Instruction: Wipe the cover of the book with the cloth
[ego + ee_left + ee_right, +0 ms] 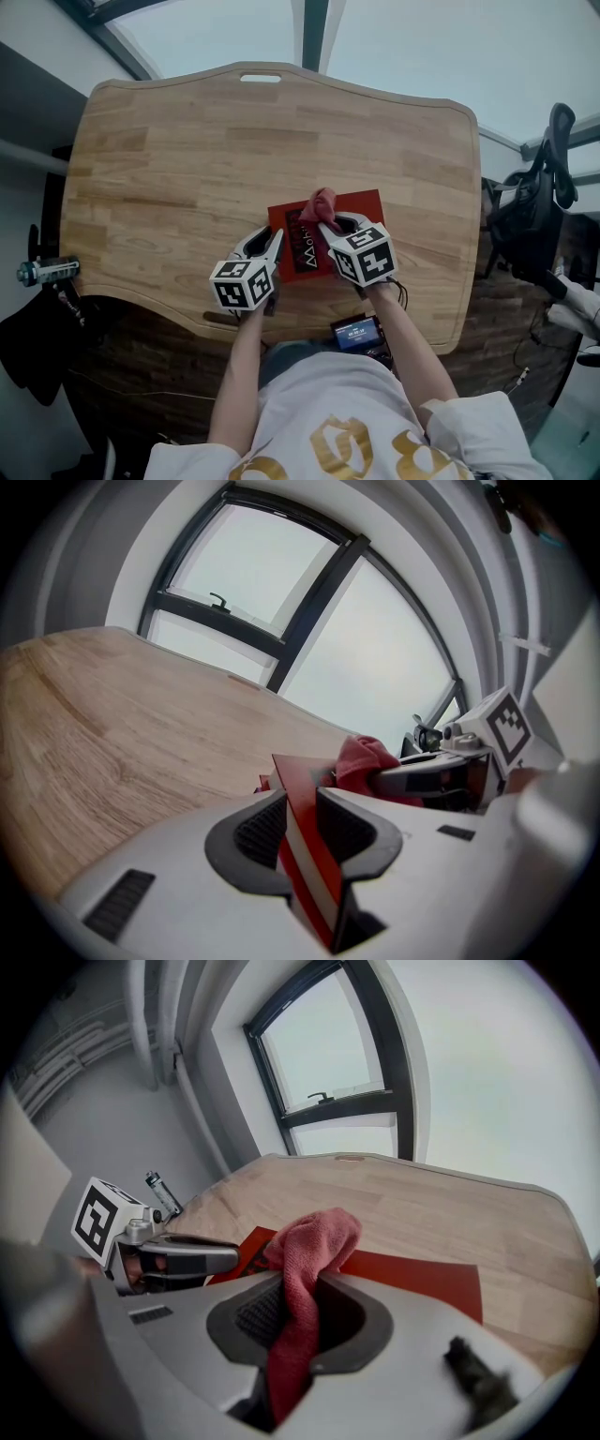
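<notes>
Red cloth (314, 1232) is pinched in my right gripper (300, 1290) over the book (361, 210) lying near the desk (187, 169) front, its edge clamped by my left gripper (302, 806) (a thin bite), so I judge a hard stroke could tug it loose.

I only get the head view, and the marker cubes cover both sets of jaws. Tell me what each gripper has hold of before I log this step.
Observer: In its own view, the left gripper is shut on the edge of the red book.
Operator: Now give me the right one.
Observer: The right gripper is shut on the pink-red cloth, which bunches out past the jaw tips, above the cover.
Operator: Confirm the book is closed.
Observer: It is closed. The left gripper view shows a white band of pages between red covers, clamped across the book's thickness.
</notes>
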Demonstrator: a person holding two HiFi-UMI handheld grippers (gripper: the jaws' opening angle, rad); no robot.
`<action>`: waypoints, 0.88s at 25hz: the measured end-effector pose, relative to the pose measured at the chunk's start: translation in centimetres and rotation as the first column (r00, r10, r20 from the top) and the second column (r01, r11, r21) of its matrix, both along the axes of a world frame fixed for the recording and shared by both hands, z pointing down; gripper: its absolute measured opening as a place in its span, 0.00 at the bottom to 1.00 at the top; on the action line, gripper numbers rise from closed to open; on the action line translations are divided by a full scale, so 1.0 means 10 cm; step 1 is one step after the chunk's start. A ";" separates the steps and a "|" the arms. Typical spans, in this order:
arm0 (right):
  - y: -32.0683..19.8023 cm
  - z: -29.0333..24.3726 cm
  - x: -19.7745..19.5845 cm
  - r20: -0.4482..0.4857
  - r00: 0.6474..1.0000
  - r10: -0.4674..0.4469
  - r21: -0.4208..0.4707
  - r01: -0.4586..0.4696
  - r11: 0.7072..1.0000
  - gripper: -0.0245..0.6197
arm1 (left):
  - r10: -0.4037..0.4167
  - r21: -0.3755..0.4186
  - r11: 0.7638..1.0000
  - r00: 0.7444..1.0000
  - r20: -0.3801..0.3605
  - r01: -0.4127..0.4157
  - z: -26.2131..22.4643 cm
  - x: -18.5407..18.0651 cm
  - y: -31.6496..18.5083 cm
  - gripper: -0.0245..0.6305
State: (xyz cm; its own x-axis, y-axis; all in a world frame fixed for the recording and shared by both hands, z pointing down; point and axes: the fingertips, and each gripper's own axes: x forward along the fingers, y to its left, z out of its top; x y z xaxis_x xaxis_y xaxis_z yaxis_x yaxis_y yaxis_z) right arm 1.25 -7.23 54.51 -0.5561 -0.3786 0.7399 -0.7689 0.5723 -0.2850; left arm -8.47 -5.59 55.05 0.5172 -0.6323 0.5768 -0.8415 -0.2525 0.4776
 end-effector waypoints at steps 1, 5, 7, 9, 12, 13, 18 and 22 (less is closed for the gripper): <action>-0.01 0.00 0.02 0.000 1.000 0.005 0.001 -0.005 1.000 0.15 | 0.001 0.000 1.000 1.000 0.001 -0.001 0.00 0.00 0.00 0.20; -0.02 0.00 0.09 -0.002 1.000 0.021 0.006 -0.021 1.000 0.15 | -0.008 0.002 1.000 1.000 0.006 0.008 0.00 0.00 0.01 0.20; -0.04 0.01 0.14 0.004 0.999 0.035 0.004 -0.035 0.999 0.15 | -0.011 0.003 1.000 1.000 0.007 0.011 0.00 -0.01 0.01 0.20; -0.06 0.01 0.21 0.009 0.999 0.052 0.000 -0.052 0.999 0.15 | -0.010 0.004 1.000 1.000 0.007 0.010 0.00 0.00 0.01 0.20; -0.07 0.01 0.31 0.008 0.997 0.079 0.002 -0.079 0.997 0.15 | -0.011 0.007 1.000 1.000 0.005 0.011 0.01 0.00 0.01 0.20; -0.08 0.01 0.34 0.008 0.996 0.087 0.003 -0.087 0.996 0.15 | -0.011 0.007 1.000 1.000 0.005 0.011 0.01 0.00 0.01 0.20; -0.11 0.01 0.51 0.005 0.992 0.129 0.000 -0.129 0.992 0.15 | -0.013 0.005 1.000 1.000 0.006 0.013 0.01 0.00 0.01 0.20; -0.13 0.01 0.62 -0.001 0.989 0.149 0.006 -0.149 0.989 0.15 | -0.014 0.005 1.000 1.000 0.005 0.014 0.00 0.00 0.01 0.20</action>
